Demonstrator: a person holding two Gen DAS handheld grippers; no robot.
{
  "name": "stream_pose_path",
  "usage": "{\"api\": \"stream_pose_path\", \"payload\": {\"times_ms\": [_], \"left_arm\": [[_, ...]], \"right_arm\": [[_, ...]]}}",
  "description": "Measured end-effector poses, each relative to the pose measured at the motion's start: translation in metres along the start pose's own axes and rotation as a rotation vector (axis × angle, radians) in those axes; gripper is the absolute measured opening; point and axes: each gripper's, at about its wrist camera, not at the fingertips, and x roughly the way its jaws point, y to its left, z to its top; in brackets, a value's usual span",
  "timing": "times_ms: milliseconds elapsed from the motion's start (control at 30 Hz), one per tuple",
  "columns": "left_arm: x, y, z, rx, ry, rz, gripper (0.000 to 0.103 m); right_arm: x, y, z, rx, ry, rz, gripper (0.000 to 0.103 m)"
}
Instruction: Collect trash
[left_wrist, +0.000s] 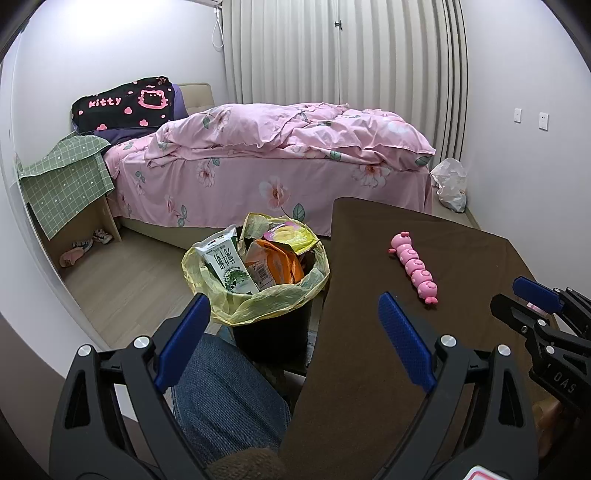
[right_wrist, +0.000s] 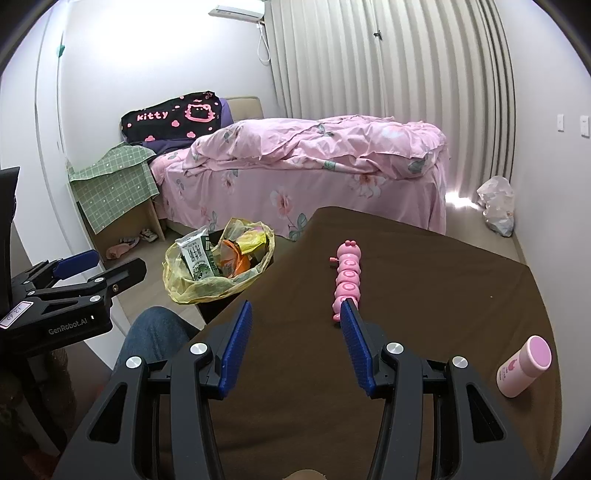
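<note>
A black bin (left_wrist: 273, 332) lined with a yellow bag (left_wrist: 255, 299) stands on the floor left of the brown table (left_wrist: 406, 362). It holds a green-and-white milk carton (left_wrist: 225, 266), an orange wrapper (left_wrist: 275, 264) and a yellow packet. My left gripper (left_wrist: 295, 314) hangs open just short of the bin and the table's corner, nothing between its pads. My right gripper (right_wrist: 295, 310) is open over the table (right_wrist: 424, 295), empty, its right pad beside a pink caterpillar toy (right_wrist: 347, 273). A pink bottle (right_wrist: 524, 365) lies at the table's right. The right wrist view shows the bin's bag (right_wrist: 218, 277) and the left gripper (right_wrist: 110, 267).
A person's jeans-clad leg (left_wrist: 229, 398) is below the bin. A bed with pink floral bedding (left_wrist: 277, 158) lies behind. A side table under a green checked cloth (left_wrist: 66, 181) has shoes beneath. A white plastic bag (left_wrist: 450, 184) sits on the floor by the curtain.
</note>
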Motion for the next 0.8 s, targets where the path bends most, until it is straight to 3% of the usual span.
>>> {"api": "stream_pose_path", "payload": {"times_ms": [800], "left_arm": [[0.0019, 0.0001, -0.0008, 0.020, 0.011, -0.011, 0.088]], "right_arm": [[0.0004, 0.0021, 0.0009, -0.004, 0.004, -0.003, 0.047]]}}
